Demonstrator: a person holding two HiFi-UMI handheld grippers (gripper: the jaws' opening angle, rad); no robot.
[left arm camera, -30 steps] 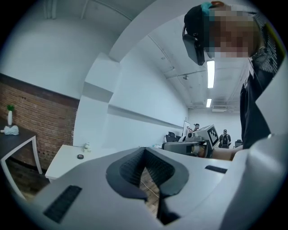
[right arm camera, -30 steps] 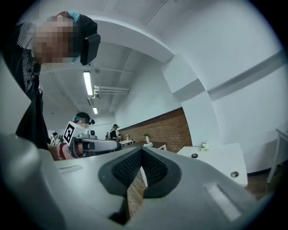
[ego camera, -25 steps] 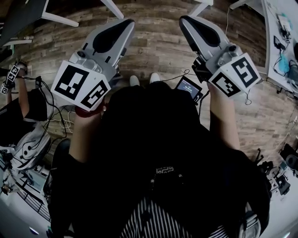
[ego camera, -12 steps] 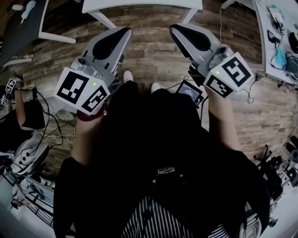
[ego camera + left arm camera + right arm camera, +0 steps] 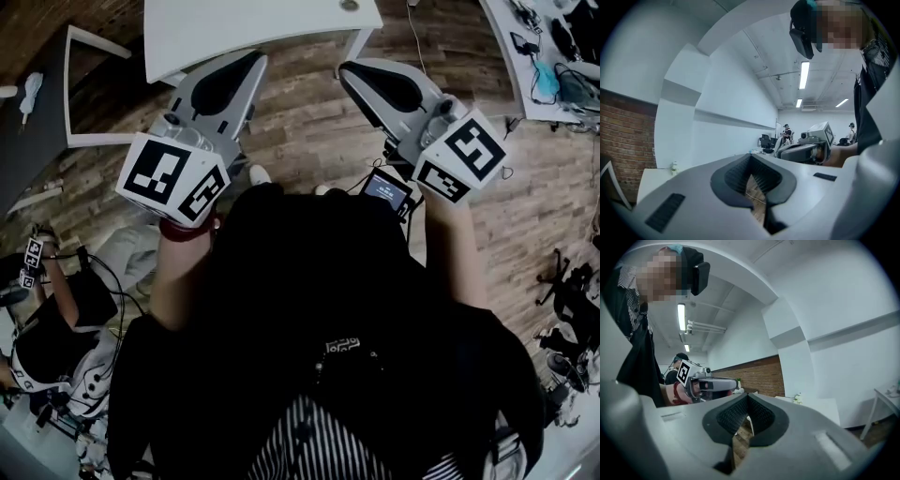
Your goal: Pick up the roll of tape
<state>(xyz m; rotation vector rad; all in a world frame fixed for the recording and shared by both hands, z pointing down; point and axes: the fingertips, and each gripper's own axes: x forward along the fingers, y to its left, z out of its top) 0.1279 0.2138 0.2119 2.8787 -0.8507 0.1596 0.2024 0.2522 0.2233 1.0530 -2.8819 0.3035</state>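
Desk (image 5: pixel 262 23) drew nearer ahead; my left claw (image 5: pixel 247 62) and right claw (image 5: pixel 349 71) were both closed and empty, no tape roll in sight.

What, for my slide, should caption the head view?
Shut, empty left gripper and right gripper held over a wooden floor near a table.

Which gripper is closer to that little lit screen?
Right. In the head view the right gripper is beside the small screen; the left gripper lies across the person's body.
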